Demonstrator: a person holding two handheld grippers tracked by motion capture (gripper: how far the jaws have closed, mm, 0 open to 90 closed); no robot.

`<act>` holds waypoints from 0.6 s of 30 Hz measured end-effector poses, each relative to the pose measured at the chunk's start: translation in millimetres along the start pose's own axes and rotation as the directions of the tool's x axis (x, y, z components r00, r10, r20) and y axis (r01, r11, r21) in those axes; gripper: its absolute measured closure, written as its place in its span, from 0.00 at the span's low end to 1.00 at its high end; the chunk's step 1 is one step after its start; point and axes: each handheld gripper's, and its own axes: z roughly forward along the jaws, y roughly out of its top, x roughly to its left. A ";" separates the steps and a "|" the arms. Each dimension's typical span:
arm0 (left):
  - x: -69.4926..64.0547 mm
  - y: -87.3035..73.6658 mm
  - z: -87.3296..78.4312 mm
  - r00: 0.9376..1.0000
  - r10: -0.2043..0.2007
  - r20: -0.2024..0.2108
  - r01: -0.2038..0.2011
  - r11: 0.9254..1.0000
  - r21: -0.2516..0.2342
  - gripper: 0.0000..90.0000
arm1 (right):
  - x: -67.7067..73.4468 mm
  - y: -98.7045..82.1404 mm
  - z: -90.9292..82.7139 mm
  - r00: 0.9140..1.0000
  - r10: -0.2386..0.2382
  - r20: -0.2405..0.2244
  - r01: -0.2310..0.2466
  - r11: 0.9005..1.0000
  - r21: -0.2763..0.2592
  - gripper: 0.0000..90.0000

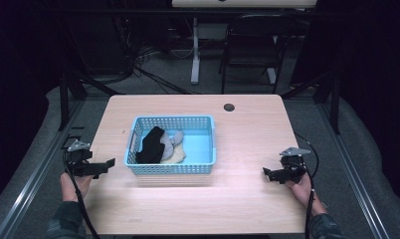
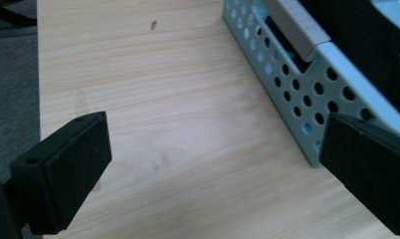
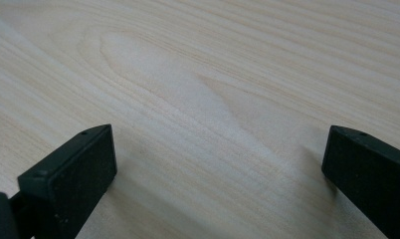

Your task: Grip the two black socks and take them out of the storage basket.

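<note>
The left gripper sits just left of the basket, low over the table, and we see its jaws spread wide with nothing between them. In the left gripper view the left gripper looks along the tabletop, and the basket with its round holes lies off to the right, its near corner right beside one jaw; we cannot tell whether they touch.

The right gripper is well to the right of the basket, near the table's right edge, held by the person's right hand. Its jaws are also wide apart and hold nothing. In the right gripper view the right gripper faces bare pale wood.

The basket is light blue, stands upright a little left of the table's middle, and its long side faces us. Inside it, toward its left half, lies a black cloth draped partly up the left wall. Touching it on the right is a grey cloth, and below that a cream cloth. The right half of the basket floor is bare.

Beyond the basket, near the far edge of the table, we see a dark round hole. The person's left hand grips the left gripper from below, and a cable trails from it.

Behind the table a folding chair stands on the floor.
</note>
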 end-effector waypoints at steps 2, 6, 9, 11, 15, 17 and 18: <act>-1.5 3.7 -3.1 1.000 -0.001 0.014 0.001 1.000 0.001 0.00 | 0.2 0.0 0.1 1.000 -0.003 0.000 0.003 1.000 -0.004 0.01; -4.6 14.8 -8.7 0.999 0.008 0.033 -0.008 1.000 0.001 0.00 | 0.1 0.0 -0.1 1.000 -0.005 -0.002 0.005 1.000 -0.001 0.01; -8.2 25.5 -13.3 0.999 0.029 0.044 -0.029 1.000 0.000 0.00 | 0.2 0.0 -0.1 1.000 -0.004 -0.002 0.004 1.000 -0.001 0.01; -11.6 33.7 -16.4 0.998 0.045 0.051 -0.045 0.999 -0.002 0.00 | 0.2 0.0 -0.1 1.000 -0.004 -0.001 0.004 1.000 -0.001 0.01; -18.9 49.9 -19.4 0.995 0.072 0.072 -0.071 0.997 -0.006 0.00 | 0.0 0.2 -0.4 1.000 -0.010 -0.004 0.010 1.000 0.001 0.01; -21.3 53.5 -19.1 0.994 0.080 0.077 -0.079 0.997 -0.005 0.00 | 0.1 0.1 -0.4 1.000 -0.009 -0.004 0.009 1.000 0.000 0.02; -26.4 61.2 -17.2 0.992 0.102 0.077 -0.103 0.995 0.002 0.00 | 0.2 0.1 -0.4 1.000 -0.009 -0.004 0.009 1.000 0.000 0.02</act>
